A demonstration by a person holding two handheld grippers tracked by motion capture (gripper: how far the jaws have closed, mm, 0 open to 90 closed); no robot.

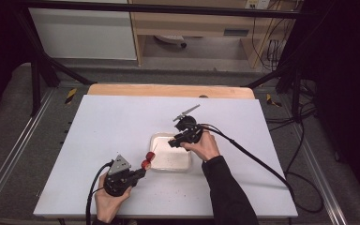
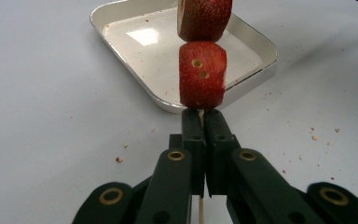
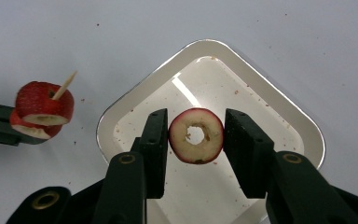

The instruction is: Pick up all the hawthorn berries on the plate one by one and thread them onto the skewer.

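My left gripper [image 2: 203,114] is shut on a thin wooden skewer [image 2: 200,211]. Two red fruit slices [image 2: 202,74] are threaded on the skewer just beyond the jaw tips. It sits at the table's near left [image 1: 139,174], with the skewer pointing toward a white tray [image 1: 155,137]. My right gripper [image 3: 196,135] is shut on a round red-skinned slice with a hole in its middle [image 3: 186,150], held above the tray [image 3: 270,126]. In the right gripper view the skewer's pointed tip [image 3: 66,83] sticks out of the upper slice [image 3: 39,100] at the left.
The tray [image 2: 135,60] lies mid-table on a white board [image 1: 112,122], and small red crumbs are scattered around it. A cable [image 1: 253,157] trails from the right gripper off the table's right edge. A wooden strip [image 1: 168,90] borders the far edge.
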